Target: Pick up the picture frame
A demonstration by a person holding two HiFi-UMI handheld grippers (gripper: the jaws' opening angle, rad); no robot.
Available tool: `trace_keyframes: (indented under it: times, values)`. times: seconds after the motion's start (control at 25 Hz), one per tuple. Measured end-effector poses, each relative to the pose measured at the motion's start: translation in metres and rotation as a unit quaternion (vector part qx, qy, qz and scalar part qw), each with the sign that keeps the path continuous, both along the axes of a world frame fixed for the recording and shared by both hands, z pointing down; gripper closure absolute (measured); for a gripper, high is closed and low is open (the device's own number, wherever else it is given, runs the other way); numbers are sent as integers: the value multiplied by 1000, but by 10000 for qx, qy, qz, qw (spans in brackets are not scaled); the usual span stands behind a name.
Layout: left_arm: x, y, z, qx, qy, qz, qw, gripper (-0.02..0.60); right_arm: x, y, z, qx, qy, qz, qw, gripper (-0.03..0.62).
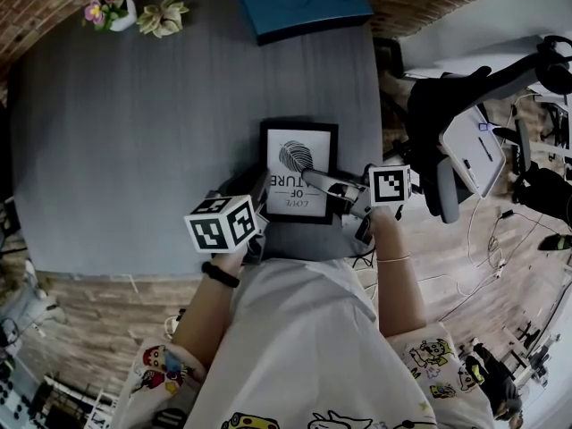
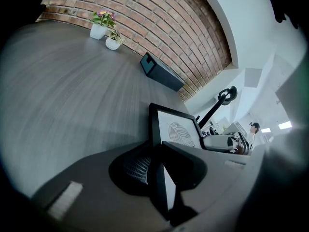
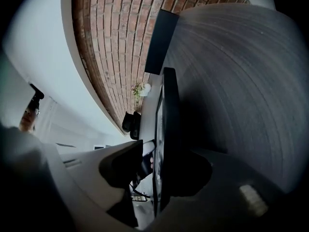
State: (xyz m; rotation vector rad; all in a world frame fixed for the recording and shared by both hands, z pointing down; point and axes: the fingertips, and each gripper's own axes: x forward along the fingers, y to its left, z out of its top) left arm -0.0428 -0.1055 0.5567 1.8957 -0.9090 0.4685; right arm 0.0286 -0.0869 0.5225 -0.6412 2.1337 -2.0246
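Grey table (image 1: 134,150), near edge: my left gripper (image 2: 161,153) clamps the picture frame (image 1: 299,172); my right gripper (image 3: 155,156) straddles its opposite edge, jaws still slack, long side running ahead.

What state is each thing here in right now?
picture frame: print side up, one edge between each gripper's jaws.
left gripper: shut on the picture frame.
right gripper: open, frame's edge between its jaws, not yet clamped.
pink-flowered pot: upright.
succulent pot: upright.
blue box: lying flat.
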Motion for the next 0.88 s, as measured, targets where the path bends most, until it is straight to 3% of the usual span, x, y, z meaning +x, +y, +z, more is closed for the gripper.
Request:
trace_keyframes:
  times: [0.2, 0.4, 0.6, 0.88]
  values:
    - [1, 6, 4, -123, 48, 4, 9999, 499, -1, 0, 3, -67, 56, 30, 10000, 465]
    - [2, 7, 5, -188, 151, -43, 9997, 495, 8, 2, 19, -136, 572, 99, 9982, 563]
    - [-2, 3, 3, -172, 287, -278, 9991, 492, 7, 1, 20, -55, 718, 143, 9973, 566]
    - [-5, 0, -1, -18, 346, -366, 9987, 491, 1, 0, 6, 82, 507, 184, 9985, 579]
